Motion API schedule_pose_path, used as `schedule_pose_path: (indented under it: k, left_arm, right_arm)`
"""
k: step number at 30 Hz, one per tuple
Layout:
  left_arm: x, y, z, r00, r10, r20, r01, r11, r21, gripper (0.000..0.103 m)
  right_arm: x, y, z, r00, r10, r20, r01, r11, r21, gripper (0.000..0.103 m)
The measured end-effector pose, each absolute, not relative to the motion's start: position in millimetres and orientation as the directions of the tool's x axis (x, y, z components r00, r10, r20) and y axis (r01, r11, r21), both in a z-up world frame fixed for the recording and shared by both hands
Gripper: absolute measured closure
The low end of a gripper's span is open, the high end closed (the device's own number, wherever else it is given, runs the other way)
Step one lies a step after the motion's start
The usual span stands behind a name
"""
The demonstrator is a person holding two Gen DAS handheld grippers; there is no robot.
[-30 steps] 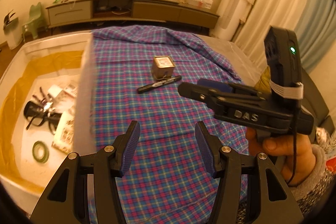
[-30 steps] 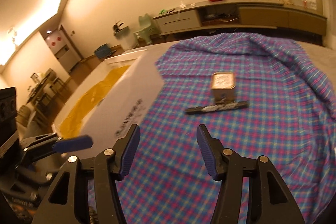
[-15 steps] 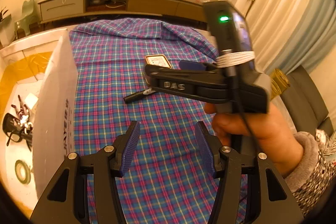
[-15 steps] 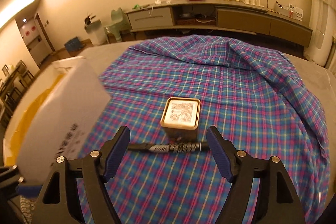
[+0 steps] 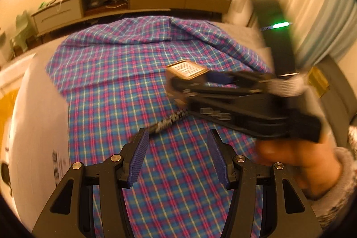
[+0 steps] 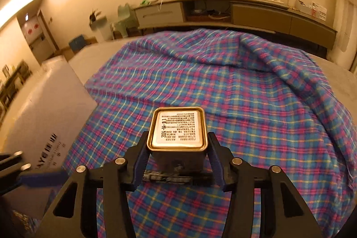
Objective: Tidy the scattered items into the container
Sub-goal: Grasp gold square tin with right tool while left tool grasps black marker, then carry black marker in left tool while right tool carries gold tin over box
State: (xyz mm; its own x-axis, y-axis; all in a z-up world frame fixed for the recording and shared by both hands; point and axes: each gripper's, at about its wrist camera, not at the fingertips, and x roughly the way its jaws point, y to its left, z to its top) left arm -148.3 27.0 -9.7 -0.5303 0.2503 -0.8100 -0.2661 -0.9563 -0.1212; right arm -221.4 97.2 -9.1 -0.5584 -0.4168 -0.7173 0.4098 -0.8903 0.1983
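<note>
My right gripper (image 6: 177, 156) has its two blue pads on either side of the small square tin (image 6: 177, 129), and they look pressed against its walls or very nearly so; I read it as a grip just made or about to be made, though I cannot tell whether the tin has left the cloth. The tin stands upright, its printed label facing up, near the middle of the plaid cloth (image 6: 256, 104) that covers the bed. Just under my right fingers, on the near side of the tin, lies the black marker (image 6: 167, 177), flat on the cloth and partly hidden by the tin and the gripper frame. My left gripper (image 5: 177, 155) hangs with its pads spread wide and nothing between them, its tip over the cloth close to the marker's (image 5: 166, 122) near end; in that view my right tool is a blur at the tin (image 5: 186, 69). Off the left edge of the cloth stands the white container (image 6: 44, 104), its printed side wall turned to me; from here its inside is not visible in the right view, and the left view shows only a sliver, so I cannot say what lies in it. By my reckoning two items are left on the cloth, the tin and the marker. The tin is in hand first and needs carrying leftward over the container's wall; the marker then waits for my free left fingers.
</note>
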Motion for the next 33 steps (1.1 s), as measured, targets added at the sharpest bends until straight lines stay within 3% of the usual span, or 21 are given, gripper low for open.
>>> schedule_pose_path:
  k: [6, 10, 13, 15, 17, 19, 33]
  left_arm:
    - [-171.2, 55.0, -35.6, -0.483, 0.191, -0.854, -0.335, -0.942, -0.021, 0.045]
    - [-185.1, 66.7, -59.0, -0.487, 0.107, -0.867, -0.309, -0.949, 0.057, 0.045]
    - [-193.1, 63.5, -72.0, -0.480, 0.095, -0.872, -0.274, -0.961, 0.047, 0.044]
    - [-195.5, 58.6, -73.3, -0.475, 0.126, -0.871, -0.268, -0.963, 0.008, 0.051]
    - [-193.9, 59.3, -71.2, -0.485, 0.114, -0.867, -0.279, -0.960, 0.029, 0.080]
    - [-192.6, 60.9, -70.9, -0.487, 0.105, -0.867, -0.283, -0.958, 0.043, 0.086]
    - [-181.1, 56.0, -56.2, -0.520, 0.104, -0.848, -0.186, -0.982, -0.006, 0.090]
  right_arm:
    - [-206.4, 152.8, 9.7, -0.605, -0.461, -0.649, 0.347, -0.887, 0.306, 0.053]
    - [-195.6, 177.1, 8.5, -0.612, -0.492, -0.619, 0.319, -0.870, 0.377, 0.053]
    - [-193.1, 183.3, 6.1, -0.604, -0.514, -0.609, 0.322, -0.856, 0.404, 0.053]
    - [-191.7, 187.4, 4.8, -0.602, -0.526, -0.601, 0.324, -0.849, 0.418, 0.053]
    - [-191.2, 191.6, 3.2, -0.602, -0.535, -0.593, 0.323, -0.842, 0.431, 0.053]
    - [-190.4, 194.1, 1.9, -0.600, -0.545, -0.586, 0.324, -0.835, 0.445, 0.053]
    - [-181.1, 187.2, 4.4, -0.586, -0.589, -0.556, 0.378, -0.806, 0.456, 0.053]
